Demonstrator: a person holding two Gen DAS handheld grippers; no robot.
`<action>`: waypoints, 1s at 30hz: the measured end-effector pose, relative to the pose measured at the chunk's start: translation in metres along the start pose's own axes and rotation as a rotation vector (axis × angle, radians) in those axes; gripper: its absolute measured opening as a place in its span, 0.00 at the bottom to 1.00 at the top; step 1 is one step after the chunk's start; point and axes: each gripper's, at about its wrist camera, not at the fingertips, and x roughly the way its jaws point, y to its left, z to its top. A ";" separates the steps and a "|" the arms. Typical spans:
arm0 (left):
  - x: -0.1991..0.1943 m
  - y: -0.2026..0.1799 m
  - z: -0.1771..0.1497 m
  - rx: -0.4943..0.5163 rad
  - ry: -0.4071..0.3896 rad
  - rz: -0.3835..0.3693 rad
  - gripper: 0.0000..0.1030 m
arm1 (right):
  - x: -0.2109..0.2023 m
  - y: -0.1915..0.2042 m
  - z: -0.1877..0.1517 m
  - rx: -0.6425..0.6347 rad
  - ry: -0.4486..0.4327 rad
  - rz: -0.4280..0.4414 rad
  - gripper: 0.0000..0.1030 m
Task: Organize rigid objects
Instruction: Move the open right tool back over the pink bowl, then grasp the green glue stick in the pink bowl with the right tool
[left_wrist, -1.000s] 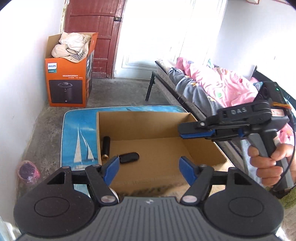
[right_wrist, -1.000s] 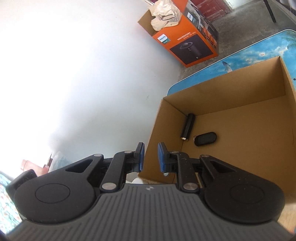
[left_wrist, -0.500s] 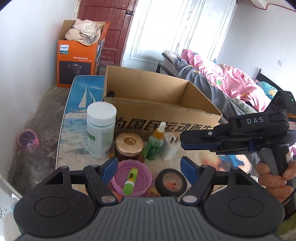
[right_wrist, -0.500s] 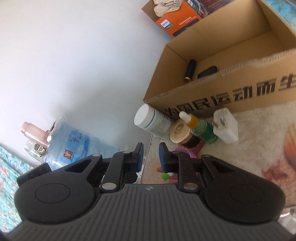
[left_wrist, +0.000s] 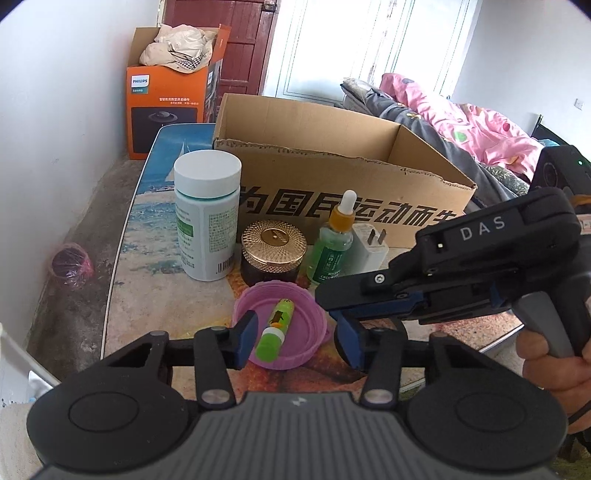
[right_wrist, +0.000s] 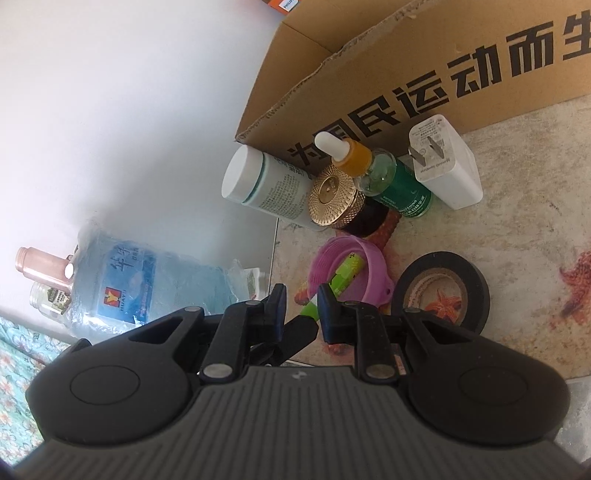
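Note:
A cardboard box (left_wrist: 332, 173) stands on the table. In front of it are a white pill bottle (left_wrist: 207, 218), a gold-lidded jar (left_wrist: 273, 251), a green dropper bottle (left_wrist: 332, 243), a white charger (left_wrist: 369, 247) and a pink lid (left_wrist: 280, 328) holding a green tube (left_wrist: 275, 330). My left gripper (left_wrist: 295, 339) is open low over the pink lid. My right gripper (right_wrist: 301, 310) is nearly closed and empty, just above the lid (right_wrist: 343, 266), beside a black tape roll (right_wrist: 441, 288).
An orange Philips box (left_wrist: 166, 96) stands on the floor by the wall. A bed with pink bedding (left_wrist: 461, 125) is at the right. A water jug (right_wrist: 122, 280) and jars (right_wrist: 40, 266) lie left of the table edge.
Both grippers have pulled back from above the box and dropped low to the items in front of it. The left gripper's fingers now flank the pink lid.

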 end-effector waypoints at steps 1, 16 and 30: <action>0.002 0.001 0.001 -0.003 0.008 0.003 0.37 | 0.005 0.000 0.002 0.000 0.008 -0.006 0.18; 0.023 0.023 0.001 -0.113 0.093 -0.050 0.25 | 0.055 0.013 0.024 -0.097 0.134 -0.165 0.19; 0.040 0.036 0.003 -0.189 0.140 -0.111 0.22 | 0.080 0.021 0.034 -0.148 0.205 -0.228 0.22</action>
